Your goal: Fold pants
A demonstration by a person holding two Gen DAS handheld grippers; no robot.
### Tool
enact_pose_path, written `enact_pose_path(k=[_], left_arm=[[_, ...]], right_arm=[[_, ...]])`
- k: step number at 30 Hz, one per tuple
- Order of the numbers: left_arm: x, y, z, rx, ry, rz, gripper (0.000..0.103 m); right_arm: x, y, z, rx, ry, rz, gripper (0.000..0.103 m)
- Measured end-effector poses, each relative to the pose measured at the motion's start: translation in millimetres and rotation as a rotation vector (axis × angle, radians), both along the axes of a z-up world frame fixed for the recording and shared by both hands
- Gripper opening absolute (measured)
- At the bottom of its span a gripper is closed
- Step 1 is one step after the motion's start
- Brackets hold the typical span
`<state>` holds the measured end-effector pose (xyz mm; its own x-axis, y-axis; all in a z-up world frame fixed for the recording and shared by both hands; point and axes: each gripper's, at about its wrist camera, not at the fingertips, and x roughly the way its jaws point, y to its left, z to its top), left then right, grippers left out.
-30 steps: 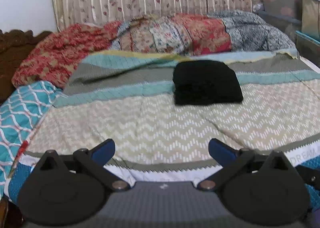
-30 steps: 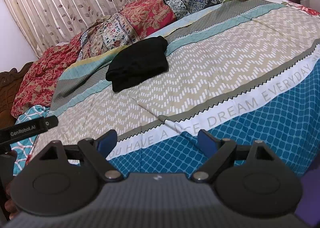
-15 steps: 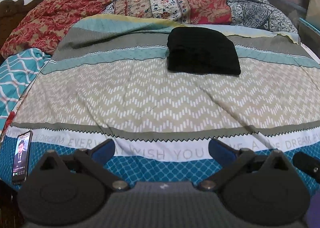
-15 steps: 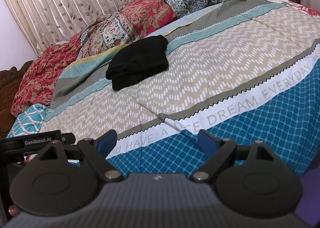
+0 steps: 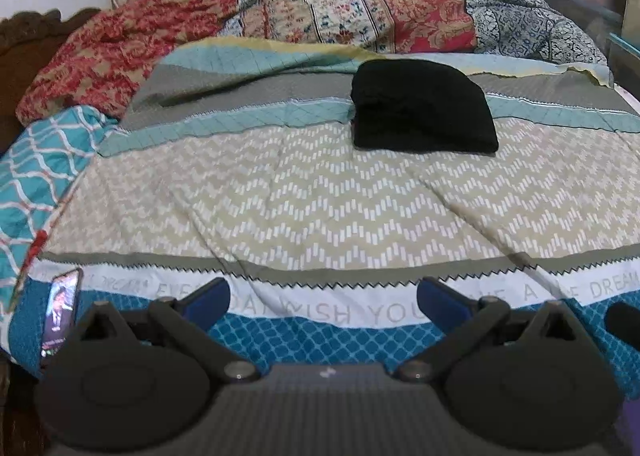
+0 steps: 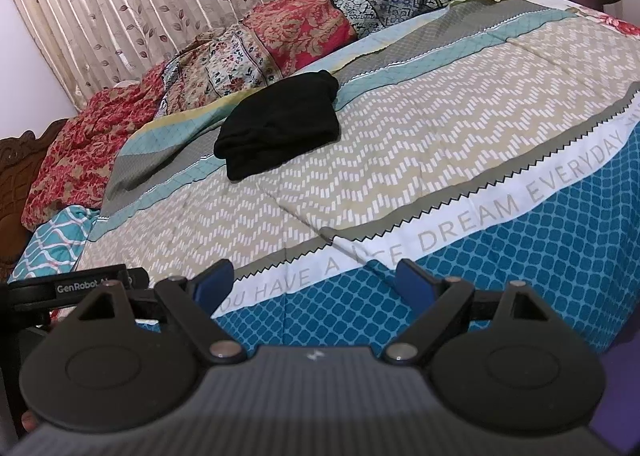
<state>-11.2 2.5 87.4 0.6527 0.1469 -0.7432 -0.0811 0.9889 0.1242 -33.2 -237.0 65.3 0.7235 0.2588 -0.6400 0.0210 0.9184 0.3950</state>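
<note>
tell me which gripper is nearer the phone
Left. The phone lies just left of the left gripper; the right gripper is on the far side, further right.

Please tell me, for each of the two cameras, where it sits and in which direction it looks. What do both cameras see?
Left wrist: sits on the left gripper, open, looking across the bed at the black pants; a phone lies at the near left edge.
Right wrist: sits on the right gripper, open, looking diagonally across the bed toward the curtain; the left gripper's body shows at left.
Shared: the folded pants, the bedspread and the patchwork quilt.
</note>
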Motion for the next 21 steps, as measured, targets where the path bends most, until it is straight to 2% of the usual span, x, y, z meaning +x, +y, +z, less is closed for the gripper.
enact_pose_path(k=[11, 21], left_arm=[[-1.6, -3.4, 3.2, 0.040, -0.031, -0.008, 0.103], [-1.8, -0.1, 4.1, 0.042, -0.036, -0.007, 0.103]], right_arm=[[-1.0, -1.6, 0.3, 0.003, -0.002, -0.005, 0.090], [-1.0, -1.6, 3.0, 0.005, -0.007, -0.006, 0.090]])
